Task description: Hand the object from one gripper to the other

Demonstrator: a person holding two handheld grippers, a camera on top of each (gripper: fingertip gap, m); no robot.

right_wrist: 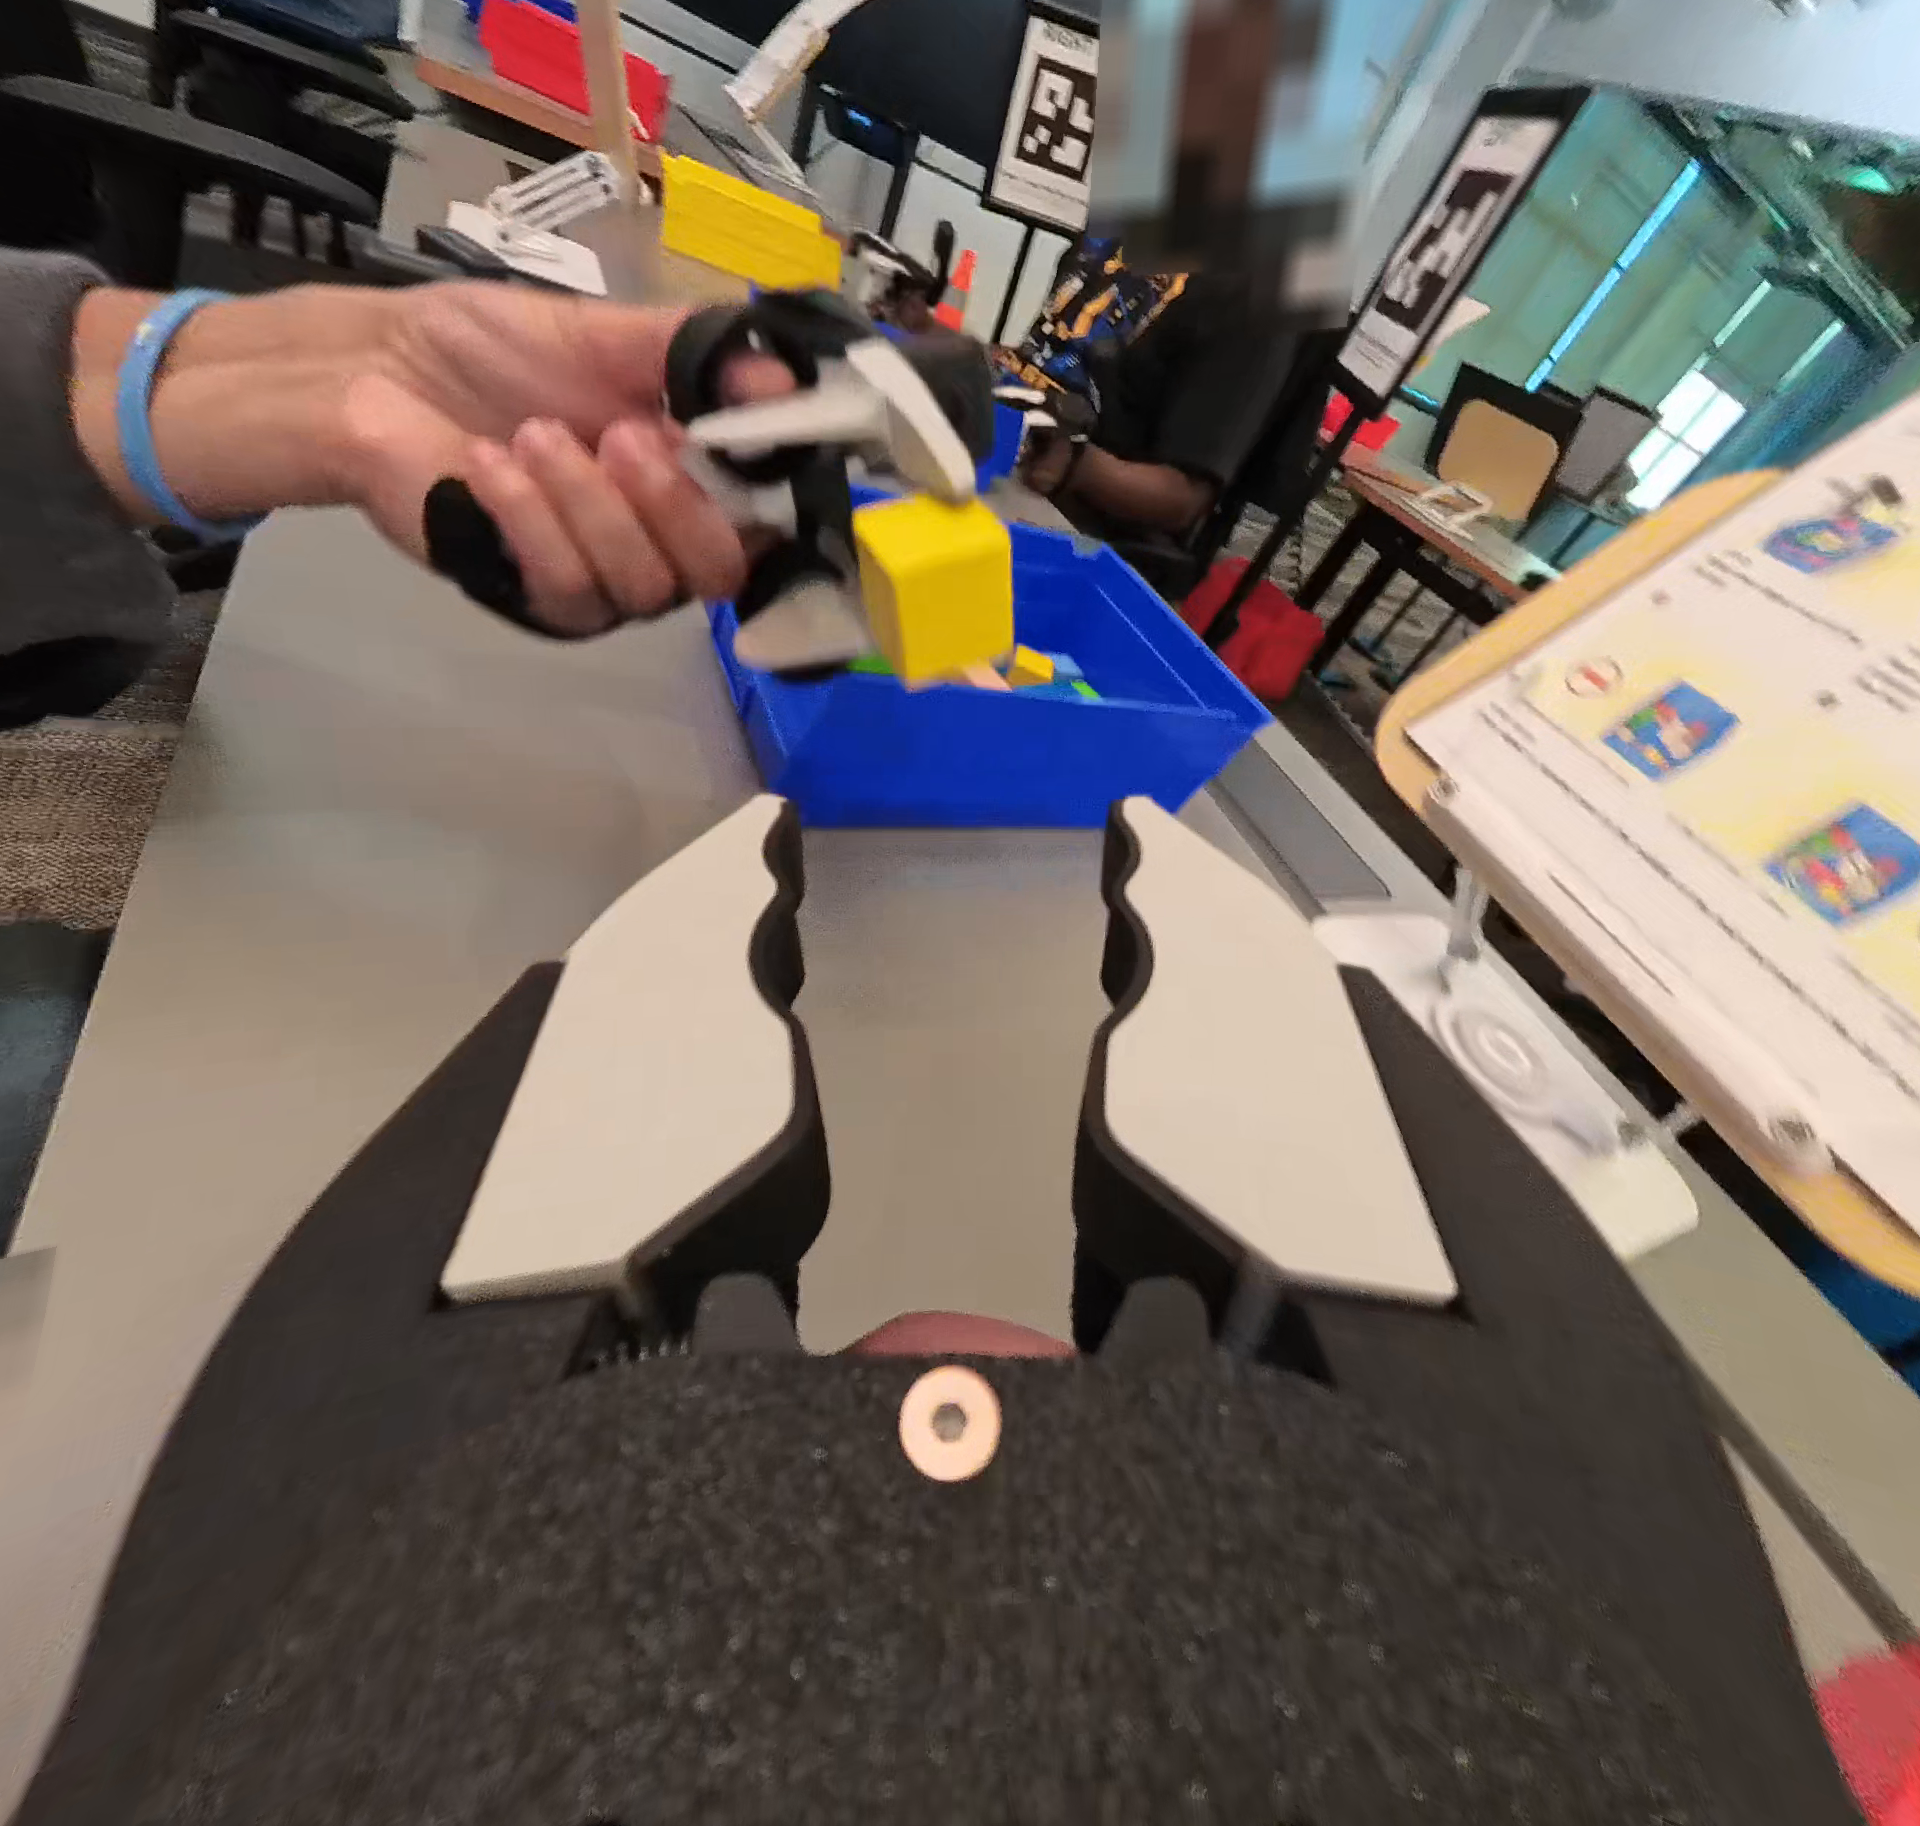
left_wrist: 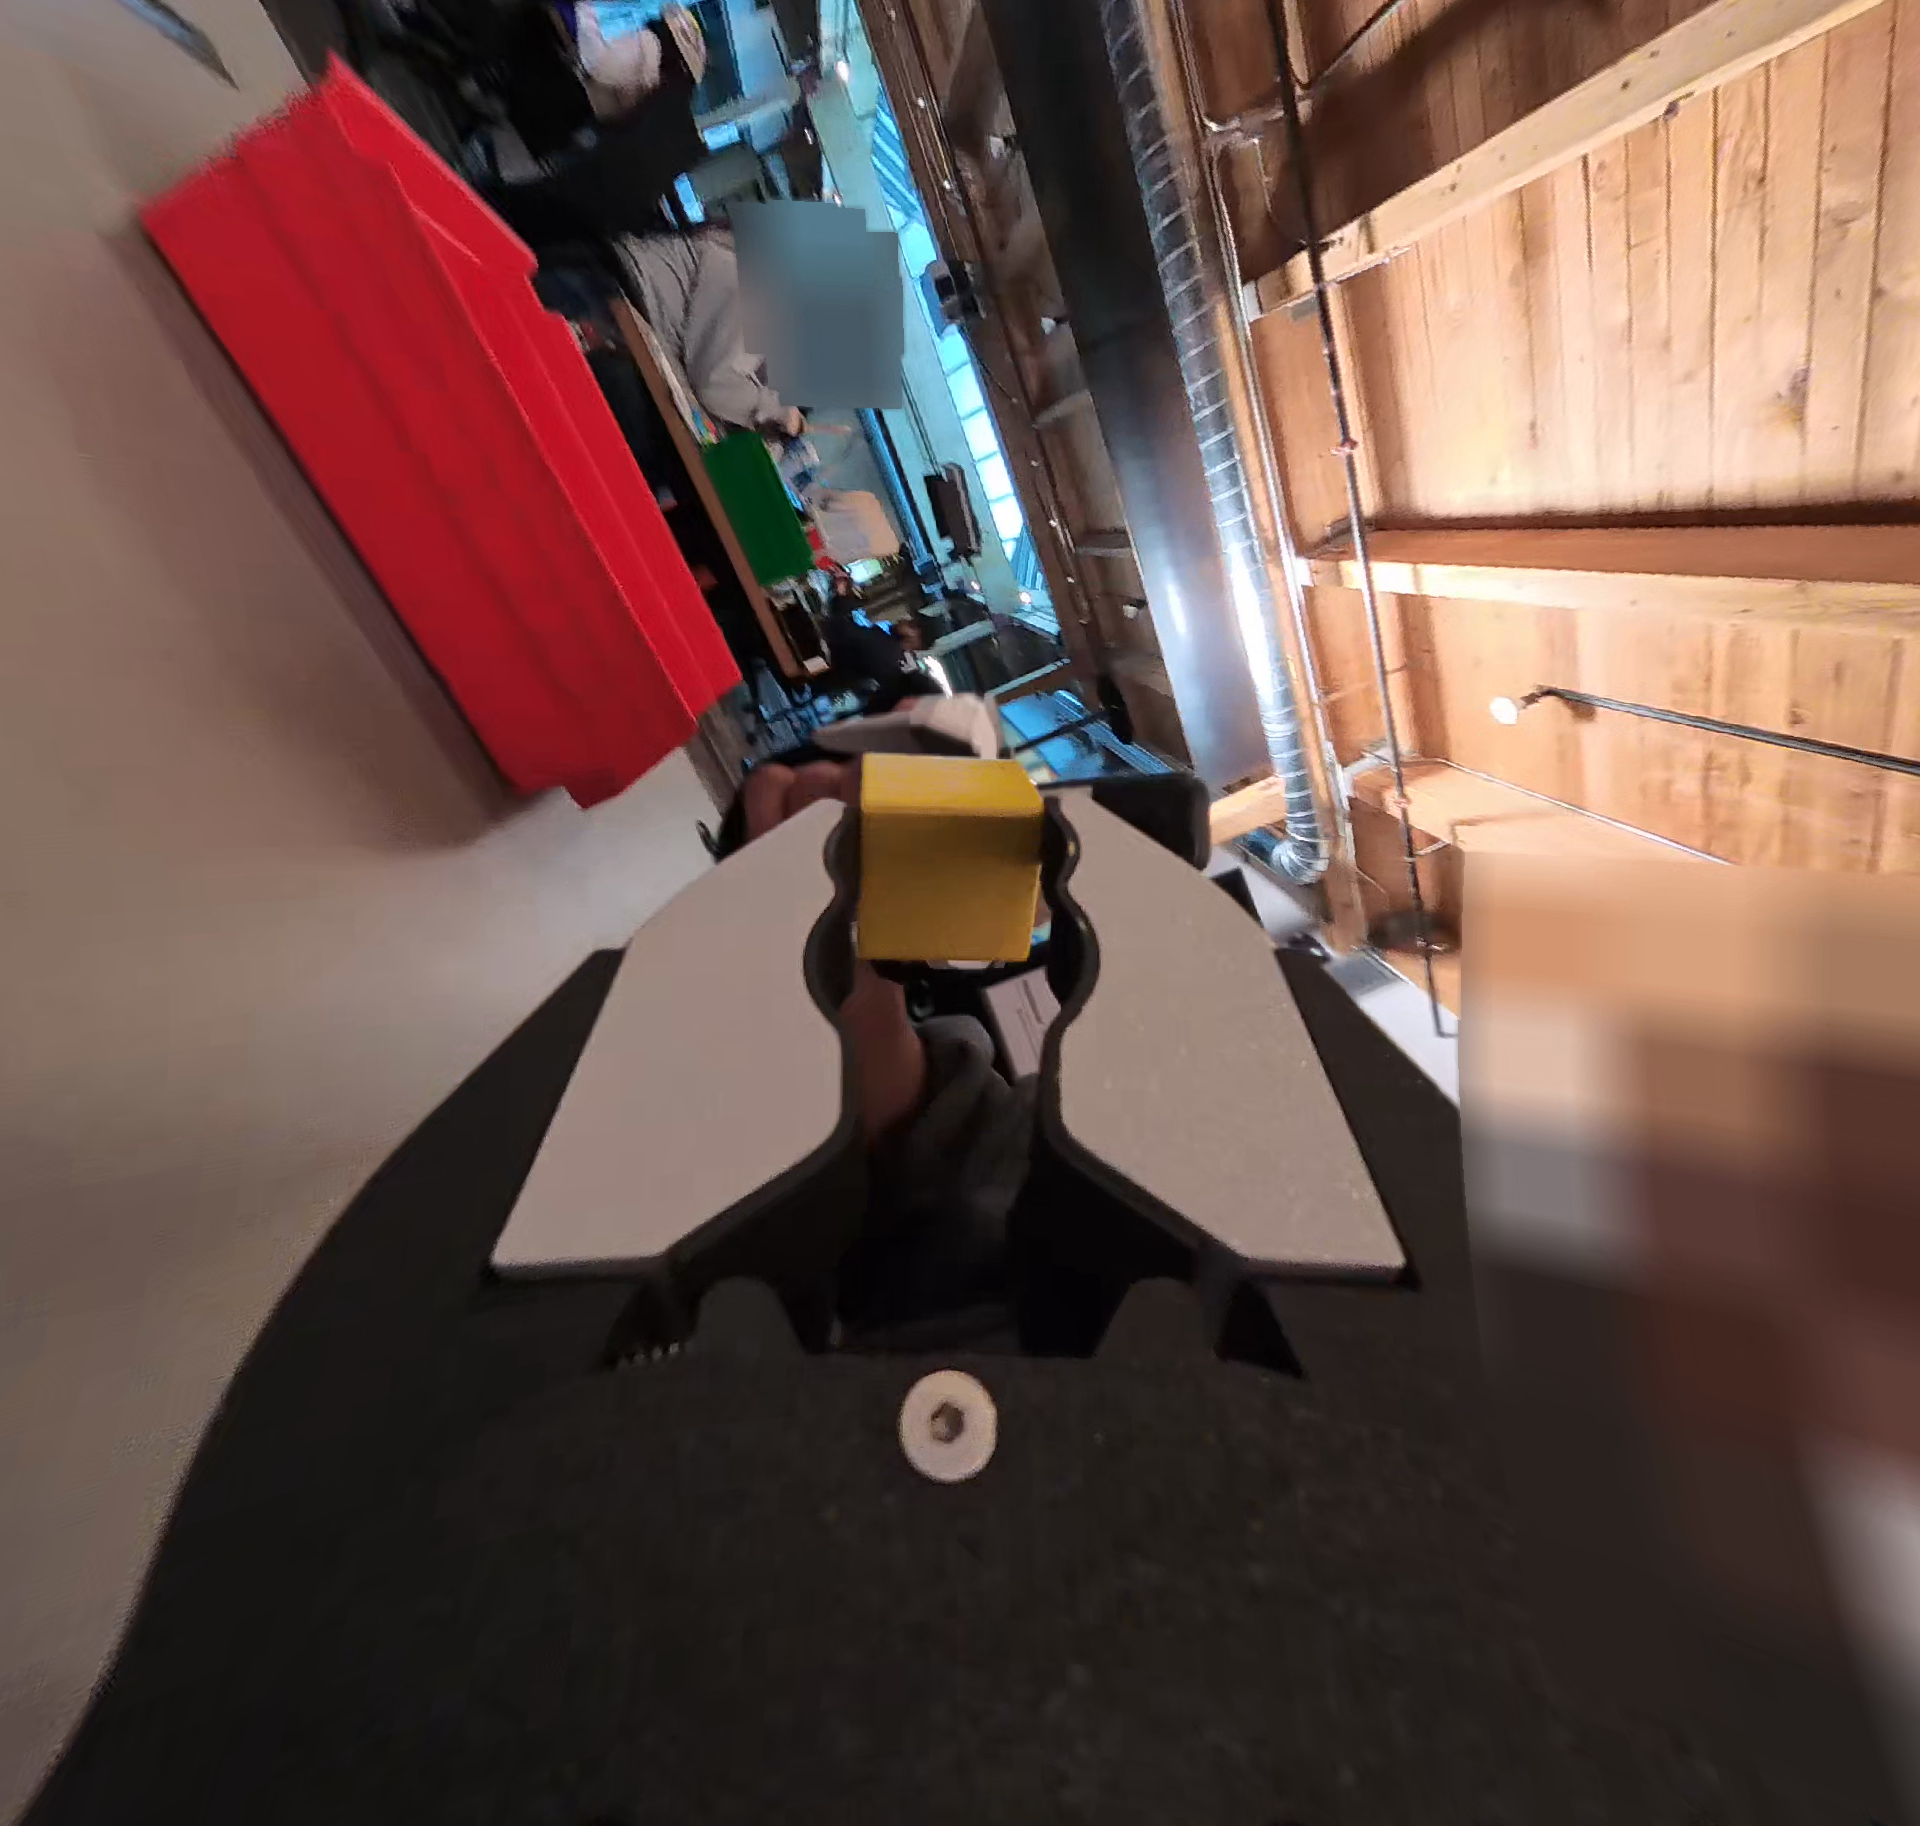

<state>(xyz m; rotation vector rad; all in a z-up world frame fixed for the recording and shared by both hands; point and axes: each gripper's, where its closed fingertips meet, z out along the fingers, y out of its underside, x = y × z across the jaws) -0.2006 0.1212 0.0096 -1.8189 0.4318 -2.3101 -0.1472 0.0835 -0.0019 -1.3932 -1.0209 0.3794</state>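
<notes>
At centre frame of the left wrist view, the left tool (left_wrist: pixel 951 872) is clamped on a yellow block (left_wrist: pixel 948 867), which sits between the wavy inner edges of the two grey fingers (left_wrist: pixel 717 1049) near their tips. The same view is rolled sideways: a red bin (left_wrist: pixel 416 446) lies at upper left on a pale tabletop (left_wrist: pixel 156 841), and wooden ceiling boards (left_wrist: pixel 1610 322) fill the upper right. In the right wrist view, the left tool (right_wrist: pixel 883 550) appears at centre left, held in a hand (right_wrist: pixel 468 446) with a blue wristband (right_wrist: pixel 145 405), and it grips the yellow block (right_wrist: pixel 935 592) in the air just above a blue bin (right_wrist: pixel 987 737) containing other coloured pieces. The right tool (right_wrist: pixel 951 841) occupies the lower centre of that view with its jaws spread wide and nothing between them; it is apart from the block, over the grey tabletop (right_wrist: pixel 364 893). A tilted board with printed sheets (right_wrist: pixel 1683 789) stands at right.
</notes>
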